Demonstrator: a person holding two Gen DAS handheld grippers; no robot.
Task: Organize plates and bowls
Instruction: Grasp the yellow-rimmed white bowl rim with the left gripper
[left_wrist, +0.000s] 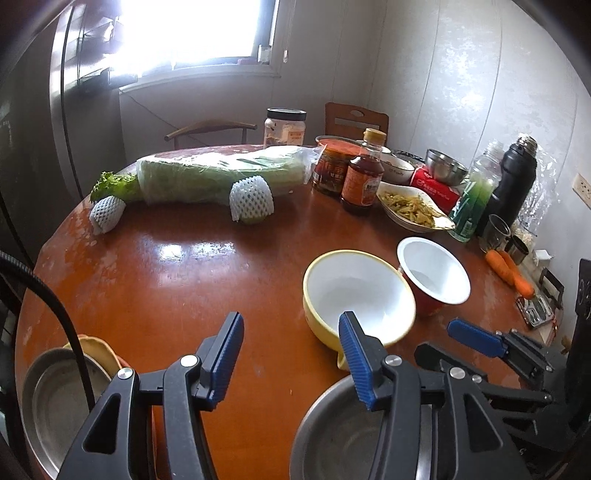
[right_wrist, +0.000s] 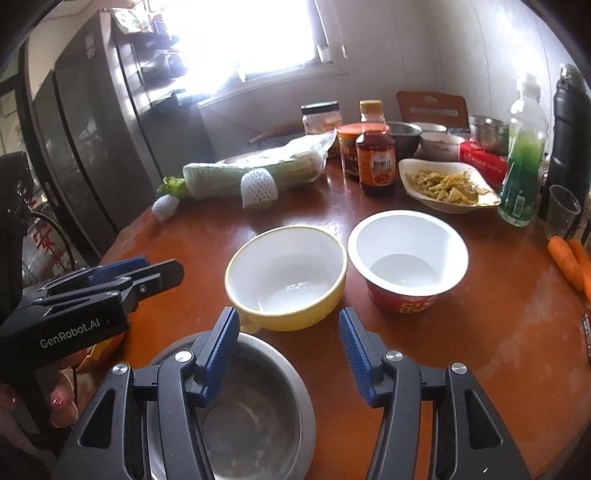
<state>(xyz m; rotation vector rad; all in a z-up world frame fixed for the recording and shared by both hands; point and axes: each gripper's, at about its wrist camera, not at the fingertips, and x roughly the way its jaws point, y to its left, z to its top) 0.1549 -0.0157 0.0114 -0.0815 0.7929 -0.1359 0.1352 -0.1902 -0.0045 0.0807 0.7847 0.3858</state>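
Daylight floods in from the blown-out window (right_wrist: 251, 33) at the back, laying white glare patches on the glossy table (left_wrist: 177, 258), while the near corners sink into dark vignette, straight edges bow with fisheye distortion, and distant items look slightly soft.

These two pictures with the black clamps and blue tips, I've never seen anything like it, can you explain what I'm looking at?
They are two handheld grippers, each with a camera looking along its fingers. One picture comes from the left gripper, the other from the right gripper. Both are open and hold nothing. They hover over a round brown table. Close by sit a yellow bowl, a red paper cup bowl and a steel bowl. Farther back are a wrapped cabbage, a sauce bottle and a dish of food.
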